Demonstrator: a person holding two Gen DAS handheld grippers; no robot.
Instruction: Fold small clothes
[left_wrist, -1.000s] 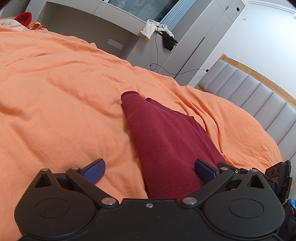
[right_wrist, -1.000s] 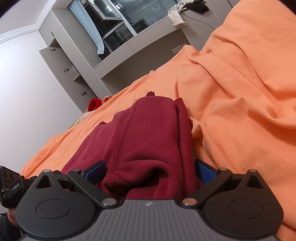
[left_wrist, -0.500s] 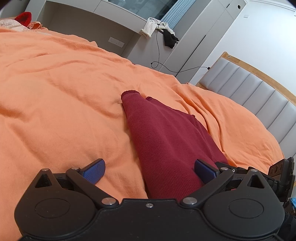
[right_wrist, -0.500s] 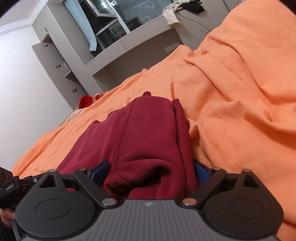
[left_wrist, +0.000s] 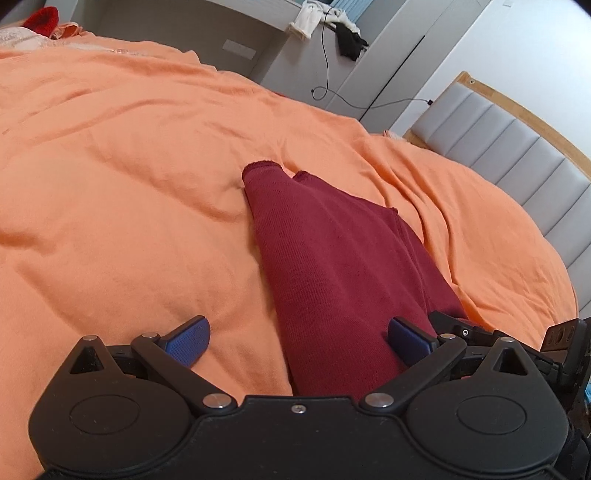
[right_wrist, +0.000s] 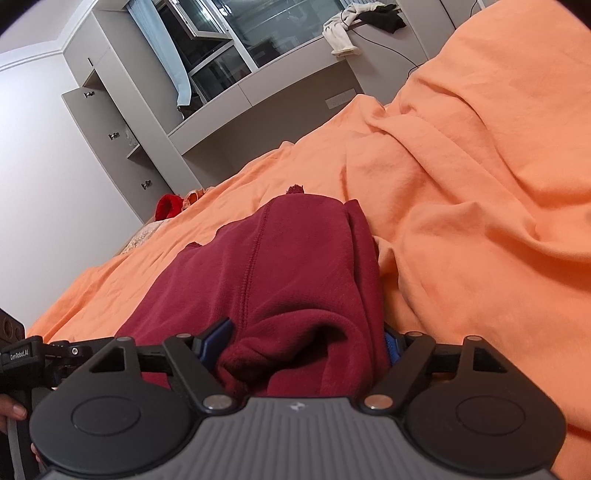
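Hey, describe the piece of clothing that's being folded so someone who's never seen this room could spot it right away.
Look at the bed covered by a rumpled orange sheet. Near its middle lies a dark red knit garment, a long narrow strip reaching between both grippers. It is the only maroon item there; the bright red cloth sits apart at the bed's far edge.

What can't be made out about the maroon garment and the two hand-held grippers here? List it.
- Maroon garment, near end: in the left wrist view the left hand-held gripper body covers it.
- Right hand-held gripper: its jaws have just been closing around a bunched fold; in the right wrist view cloth covers most of the pads, so pad contact cannot be judged.
- Garment type: cannot be told in either view.
- Red item far across the orange bedcover: too small to identify.
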